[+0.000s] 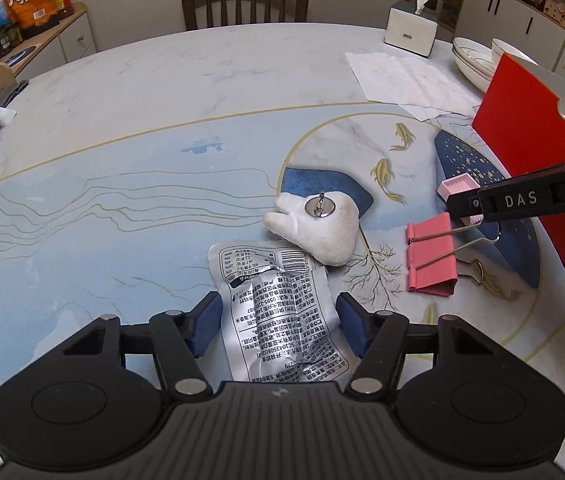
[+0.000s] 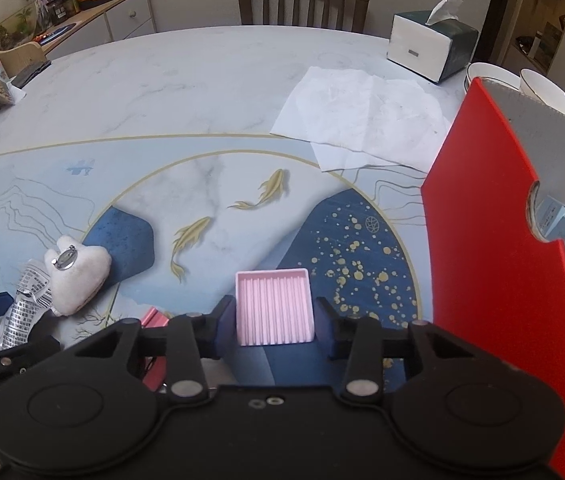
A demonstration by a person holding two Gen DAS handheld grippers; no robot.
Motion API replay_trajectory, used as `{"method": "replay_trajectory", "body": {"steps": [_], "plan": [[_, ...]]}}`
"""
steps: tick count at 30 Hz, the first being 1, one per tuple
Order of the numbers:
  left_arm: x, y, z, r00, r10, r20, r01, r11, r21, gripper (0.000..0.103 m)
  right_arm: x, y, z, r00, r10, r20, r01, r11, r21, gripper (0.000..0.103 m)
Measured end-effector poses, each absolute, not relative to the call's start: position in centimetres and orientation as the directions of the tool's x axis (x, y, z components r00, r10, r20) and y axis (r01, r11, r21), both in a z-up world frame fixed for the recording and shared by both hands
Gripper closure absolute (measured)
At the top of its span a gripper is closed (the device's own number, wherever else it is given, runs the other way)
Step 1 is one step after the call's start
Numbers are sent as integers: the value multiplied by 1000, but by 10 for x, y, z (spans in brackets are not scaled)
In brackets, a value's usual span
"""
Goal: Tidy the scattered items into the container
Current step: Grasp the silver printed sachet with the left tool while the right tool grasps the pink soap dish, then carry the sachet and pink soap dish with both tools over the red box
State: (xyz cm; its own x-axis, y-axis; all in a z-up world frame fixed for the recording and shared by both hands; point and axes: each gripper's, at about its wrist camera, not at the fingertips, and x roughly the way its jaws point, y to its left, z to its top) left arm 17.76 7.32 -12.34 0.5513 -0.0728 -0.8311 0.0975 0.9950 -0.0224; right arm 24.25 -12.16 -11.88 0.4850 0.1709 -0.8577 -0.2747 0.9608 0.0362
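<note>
Marbled surface w/ fish print. Left hand-held gripper straddles silver packet, pads apart, near end hidden. Right hand-held gripper clamps pink box; red container at 3 o'clock, cut off.

Home dining room – table, chair, stacked bowls

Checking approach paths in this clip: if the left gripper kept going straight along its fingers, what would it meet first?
The silver foil packet already lies between the left gripper pads, so it comes first. Just beyond lies the white plush brooch, overlapping the packet's far corner. Depth is hard to judge.
</note>
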Motion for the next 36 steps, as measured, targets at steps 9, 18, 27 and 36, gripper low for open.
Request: {"method": "replay_trajectory", "body": {"steps": [9, 18, 27, 36], "plan": [[165, 75, -115, 545, -98, -833, 116, 992, -41, 43, 224, -130, -99, 496, 212, -842, -287, 955, 72, 62], [148, 78, -96, 549, -122, -827, 121, 990, -66, 43, 203, -139, -78, 513, 238, -825, -302, 950, 86, 62], [139, 69, -74, 580, -137, -803, 136, 988, -71, 43, 183, -154, -58, 531, 248, -810, -310, 947, 87, 62], [136, 49, -54, 606, -156, -780, 158, 985, -74, 43, 173, -180, -39, 557, 261, -789, -302, 948, 100, 62]]}}
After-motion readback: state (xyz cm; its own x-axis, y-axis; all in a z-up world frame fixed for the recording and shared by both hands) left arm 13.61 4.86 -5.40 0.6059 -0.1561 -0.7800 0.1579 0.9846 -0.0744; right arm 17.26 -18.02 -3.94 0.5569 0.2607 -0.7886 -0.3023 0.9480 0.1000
